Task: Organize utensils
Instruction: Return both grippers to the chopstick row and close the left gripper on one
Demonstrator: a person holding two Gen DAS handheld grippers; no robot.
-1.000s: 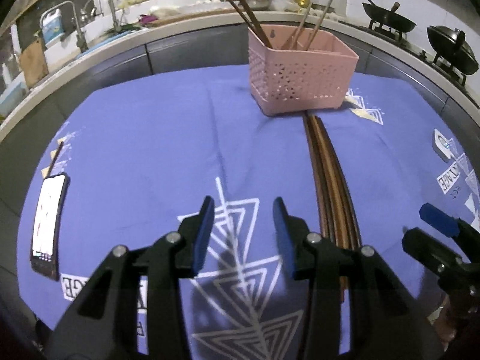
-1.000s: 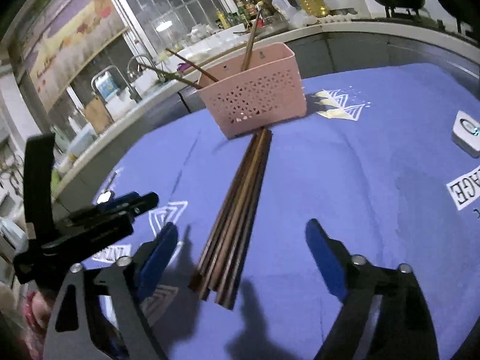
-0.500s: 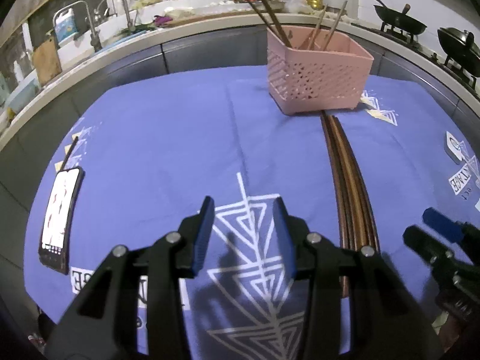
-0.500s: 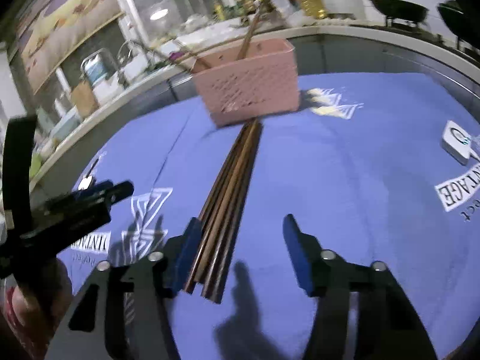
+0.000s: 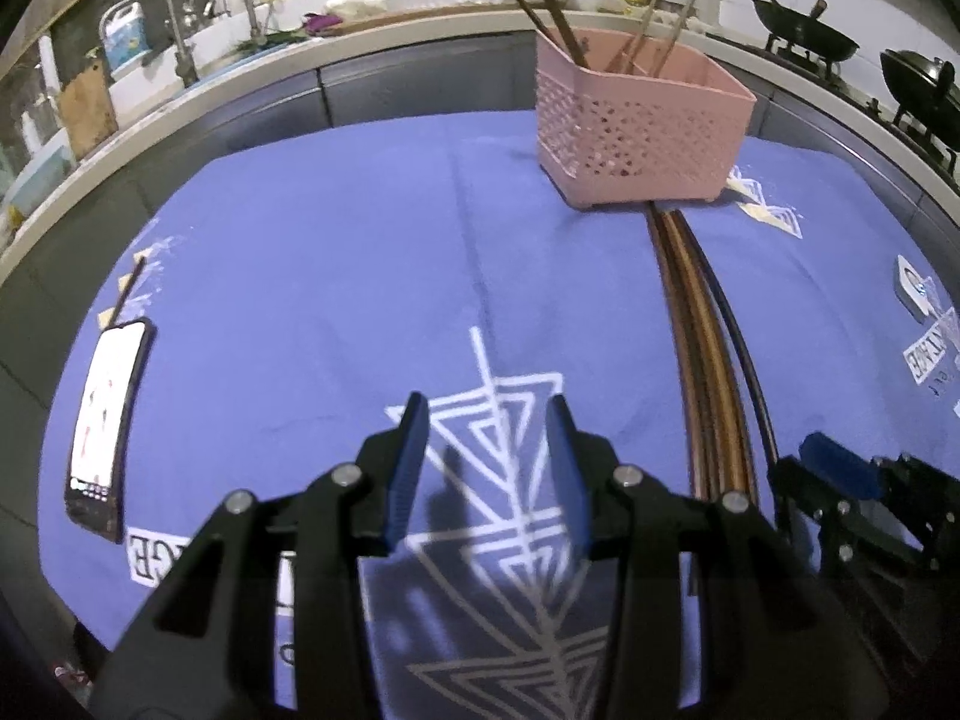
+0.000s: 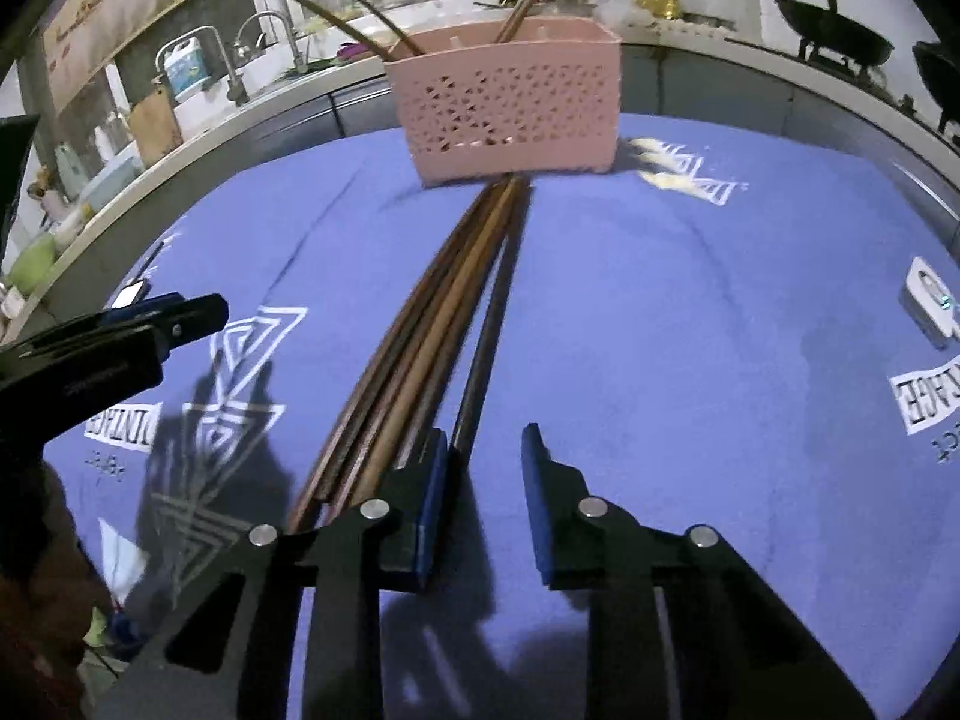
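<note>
A bundle of brown chopsticks lies lengthwise down the blue cloth, far tips touching the foot of the pink basket near the cloth's far edge. One dark chopstick lies just beside the bundle. The right gripper has just been closing; the dark chopstick's near end sits between its fingers, touching the left pad, not yet pinched. The left gripper hovers part open over bare cloth, holding nothing. A phone lies near the cloth's left edge and a small white device near its right edge, both well clear of the chopsticks.

cloth print: "…AGE" upside down, right edge | other lettering cut off/unreadable
</note>
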